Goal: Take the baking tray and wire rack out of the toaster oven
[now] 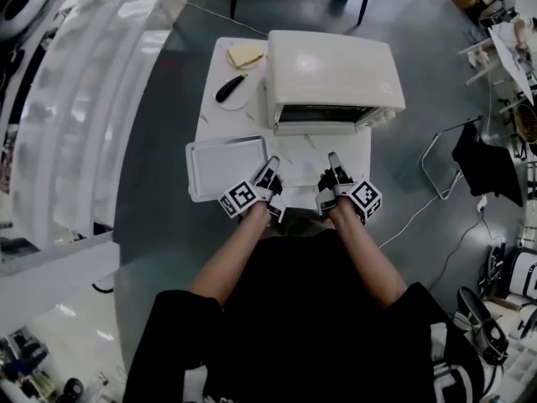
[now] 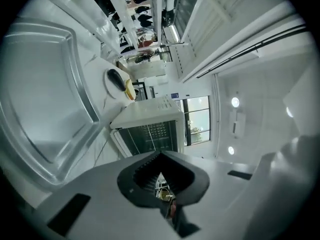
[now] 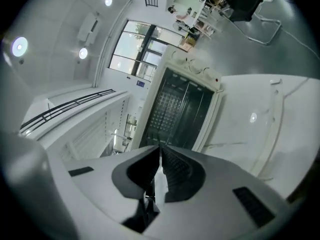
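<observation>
The white toaster oven (image 1: 331, 78) stands at the back of the white table (image 1: 361, 145), its dark front toward me, also seen in the left gripper view (image 2: 150, 126) and the right gripper view (image 3: 180, 109). The silver baking tray (image 1: 226, 164) lies flat on the table left of the oven, and fills the left side of the left gripper view (image 2: 40, 94). I cannot make out the wire rack. My left gripper (image 1: 273, 164) (image 2: 160, 156) hovers at the tray's right edge, shut and empty. My right gripper (image 1: 334, 159) (image 3: 160, 149) is in front of the oven, shut on nothing.
A black-handled tool (image 1: 231, 88) and a yellowish flat item (image 1: 245, 54) lie at the table's back left, beside the oven. A black chair (image 1: 482, 162) and a cable on the floor are to the right. White shelving runs along the left.
</observation>
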`<action>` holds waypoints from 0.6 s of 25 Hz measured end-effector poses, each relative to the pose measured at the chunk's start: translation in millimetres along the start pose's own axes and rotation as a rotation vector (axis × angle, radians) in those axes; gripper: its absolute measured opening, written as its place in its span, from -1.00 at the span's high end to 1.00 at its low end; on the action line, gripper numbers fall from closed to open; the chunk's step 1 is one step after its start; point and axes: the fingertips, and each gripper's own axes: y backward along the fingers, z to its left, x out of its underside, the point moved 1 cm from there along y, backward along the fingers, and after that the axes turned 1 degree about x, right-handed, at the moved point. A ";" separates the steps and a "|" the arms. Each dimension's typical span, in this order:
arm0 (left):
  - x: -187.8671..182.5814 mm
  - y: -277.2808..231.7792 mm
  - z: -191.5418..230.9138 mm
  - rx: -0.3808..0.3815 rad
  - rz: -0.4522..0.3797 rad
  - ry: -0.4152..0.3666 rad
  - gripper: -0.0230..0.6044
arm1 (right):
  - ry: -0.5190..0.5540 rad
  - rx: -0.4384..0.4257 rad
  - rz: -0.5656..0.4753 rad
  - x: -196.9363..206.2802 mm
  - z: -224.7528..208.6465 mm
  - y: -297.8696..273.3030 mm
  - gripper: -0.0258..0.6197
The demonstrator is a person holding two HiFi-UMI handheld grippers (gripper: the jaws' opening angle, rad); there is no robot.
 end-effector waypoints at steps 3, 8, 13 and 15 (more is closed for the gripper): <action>3.8 -30.5 -3.4 -0.005 -0.024 0.033 0.86 | -0.017 0.032 -0.064 -34.2 -14.1 6.0 0.81; 19.2 -82.9 -3.0 -0.025 -0.020 0.061 0.86 | -0.034 0.038 -0.090 -77.9 -32.0 -2.9 0.81; 31.4 -120.0 2.9 -0.055 -0.063 0.075 0.86 | -0.036 0.068 -0.071 -112.1 -53.7 -20.1 0.81; 31.3 -134.2 4.8 -0.063 -0.090 0.078 0.86 | -0.043 0.056 -0.058 -125.4 -60.2 -31.1 0.81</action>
